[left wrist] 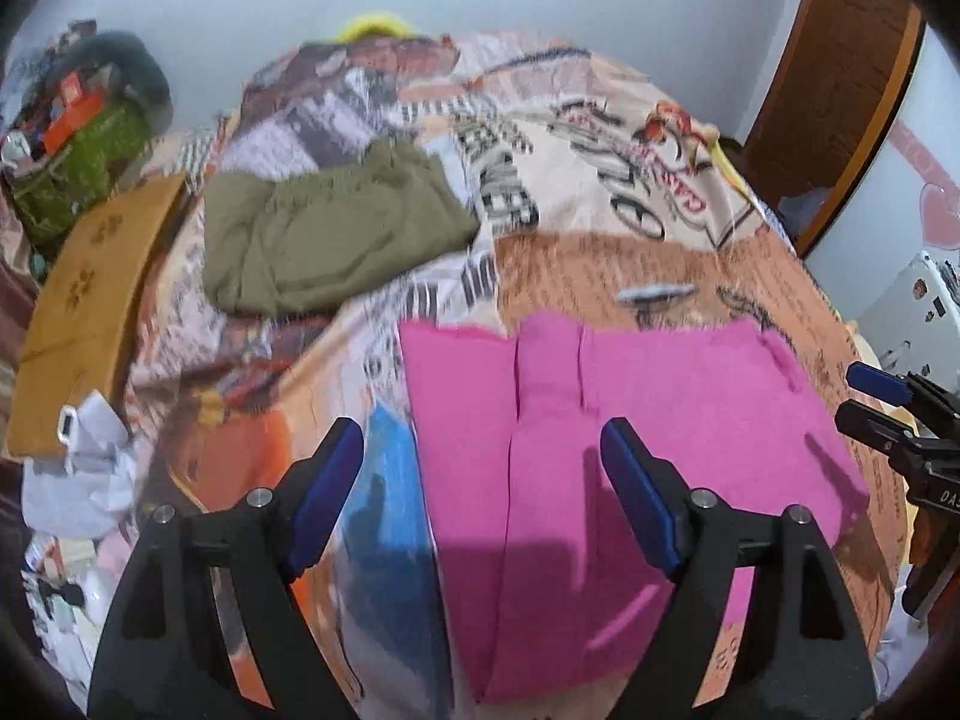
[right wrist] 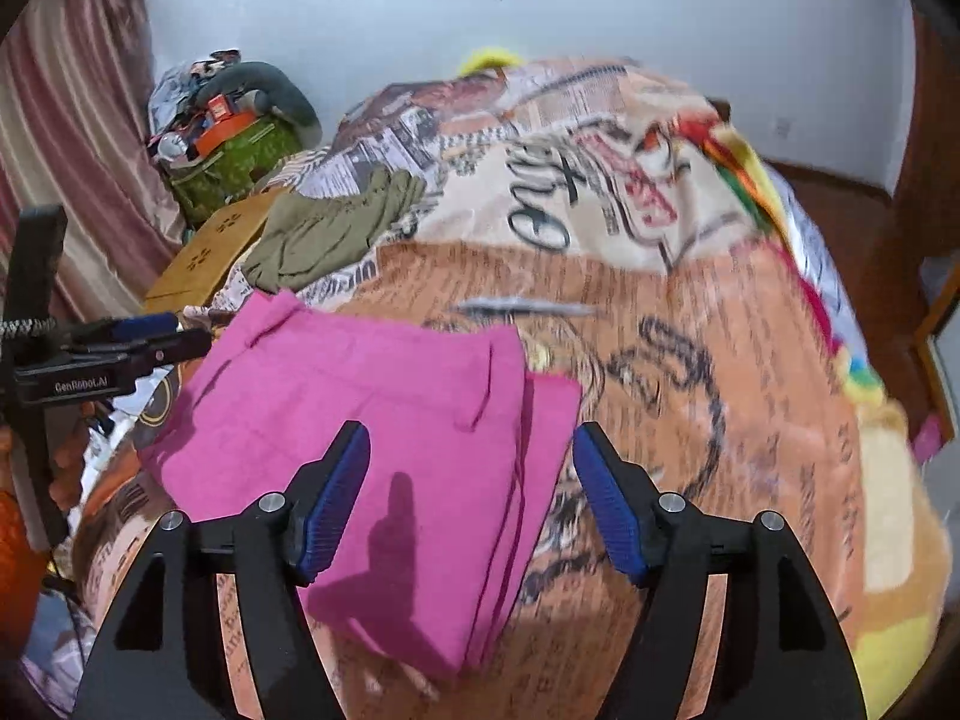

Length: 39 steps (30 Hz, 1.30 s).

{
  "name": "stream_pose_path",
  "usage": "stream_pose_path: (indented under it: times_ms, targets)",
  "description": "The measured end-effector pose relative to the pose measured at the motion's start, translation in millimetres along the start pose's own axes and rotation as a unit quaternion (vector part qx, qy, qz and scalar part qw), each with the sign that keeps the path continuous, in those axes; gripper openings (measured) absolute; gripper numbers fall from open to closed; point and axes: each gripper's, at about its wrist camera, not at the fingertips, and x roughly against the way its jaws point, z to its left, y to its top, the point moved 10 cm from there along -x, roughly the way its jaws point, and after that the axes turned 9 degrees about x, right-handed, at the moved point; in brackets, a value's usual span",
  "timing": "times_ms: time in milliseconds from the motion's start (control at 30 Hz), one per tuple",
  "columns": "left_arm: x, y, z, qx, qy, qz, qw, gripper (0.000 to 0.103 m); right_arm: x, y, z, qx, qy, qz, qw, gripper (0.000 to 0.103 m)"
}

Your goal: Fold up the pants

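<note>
Both hand-held grippers, left (left wrist: 480, 480) and right (right wrist: 471, 495), spread above folded pink pants (left wrist: 630, 420).

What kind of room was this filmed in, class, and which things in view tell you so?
Most likely a bedroom: pink pants lie on a bed with a newspaper-print bedspread, a curtain hangs at one side, and more clothes lie behind.

Both views are evenly and fairly brightly lit. Dark gripper shadows are cast on the pink pants (left wrist: 630, 420), so the light falls from above and behind. The bedspread (right wrist: 720, 360) print is smeared by motion blur. Edges are bowed and corners blackened.
</note>
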Motion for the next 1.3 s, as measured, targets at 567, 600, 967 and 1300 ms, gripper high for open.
stream_pose_path:
  times_ms: [567,600,967,1300]
  targets:
    - [-36.0,-31.5,-11.9,0.065,-0.097,0.090,0.9891,0.069,-32.8,-29.1,-2.4,-0.080,0.087,0.052,0.992,0.064]
    - [-35.2,-30.9,-12.7,0.066,-0.100,0.089,0.9888,0.068,-33.6,-28.7,-1.9,-0.080,0.091,0.052,0.991,0.058]
    - [-21.9,-25.3,-30.0,0.024,-0.073,0.057,0.9954,0.026,-26.1,-19.6,-1.2,-0.077,0.094,0.026,0.992,0.014]
    - [3.0,-10.9,-35.6,-0.022,-0.048,0.011,0.9986,0.017,-5.4,18.0,10.0,-0.021,0.070,-0.020,0.997,0.010]
